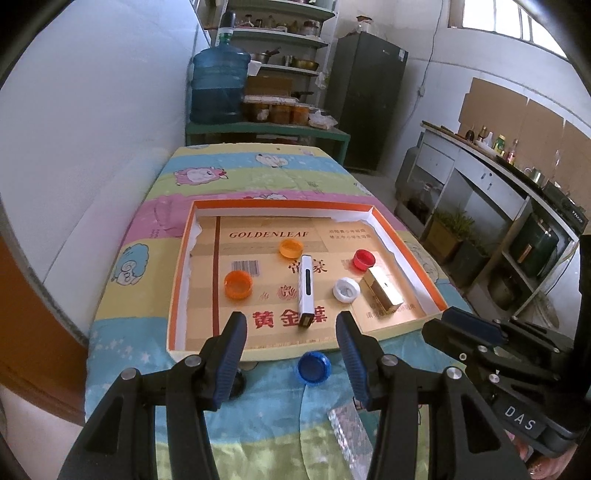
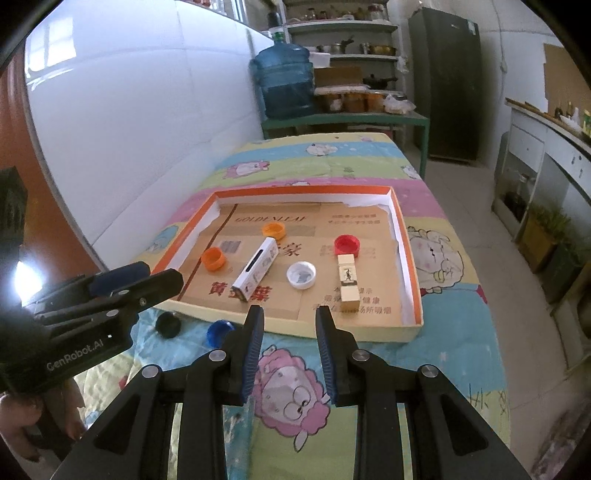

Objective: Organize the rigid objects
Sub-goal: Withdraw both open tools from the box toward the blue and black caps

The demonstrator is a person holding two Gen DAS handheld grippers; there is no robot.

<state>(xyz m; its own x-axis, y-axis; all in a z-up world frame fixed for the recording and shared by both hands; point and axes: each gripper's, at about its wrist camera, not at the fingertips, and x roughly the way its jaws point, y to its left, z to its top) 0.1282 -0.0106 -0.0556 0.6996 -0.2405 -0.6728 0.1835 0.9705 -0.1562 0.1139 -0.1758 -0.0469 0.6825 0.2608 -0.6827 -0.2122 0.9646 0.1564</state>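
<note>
Soft daylight enters from the window (image 1: 509,22) at upper right of the left wrist view; the white wall (image 2: 129,92) carries sheen; a glare spot burns at mid left; fisheye bending and dark vignette edge both frames; shadows faint.

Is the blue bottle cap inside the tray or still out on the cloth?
Out. The blue bottle cap lies on the cloth just outside the near wall of the orange-rimmed tray, between the open left gripper fingers.
</note>
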